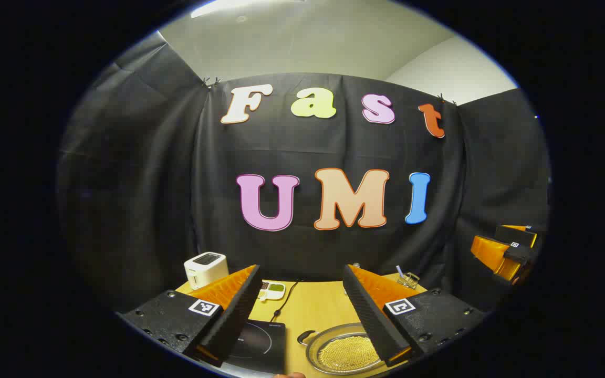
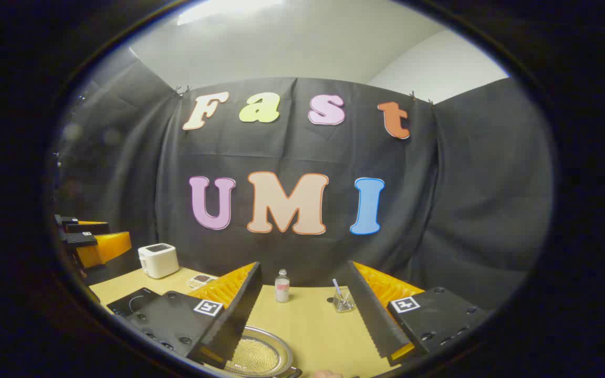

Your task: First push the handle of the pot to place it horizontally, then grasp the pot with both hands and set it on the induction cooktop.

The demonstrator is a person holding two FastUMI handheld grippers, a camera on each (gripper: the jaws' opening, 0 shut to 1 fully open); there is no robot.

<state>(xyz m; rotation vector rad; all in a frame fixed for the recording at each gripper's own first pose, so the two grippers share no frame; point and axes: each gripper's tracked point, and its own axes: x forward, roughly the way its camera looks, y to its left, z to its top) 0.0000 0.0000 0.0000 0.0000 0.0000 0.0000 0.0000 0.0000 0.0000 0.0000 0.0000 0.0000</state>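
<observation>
A shallow metal pot (image 1: 334,350) with a golden mesh-like filling sits on the wooden table (image 1: 313,310), low between my left gripper's fingers. Its dark handle (image 1: 305,336) sticks out on its left side, toward the black induction cooktop (image 1: 261,344) lying beside it. My left gripper (image 1: 301,268) is open, held above and in front of both, touching nothing. In the right gripper view the pot (image 2: 258,357) lies under the left finger, and the cooktop (image 2: 130,302) is at the far left. My right gripper (image 2: 304,263) is open too, with nothing between its fingers.
A white toaster (image 1: 206,269) stands at the back left of the table, with a small snack tray (image 1: 272,290) and a black cable (image 1: 287,299) near it. A small bottle (image 2: 282,286) and a glass (image 2: 343,300) stand at the back. The black cloth wall closes in behind.
</observation>
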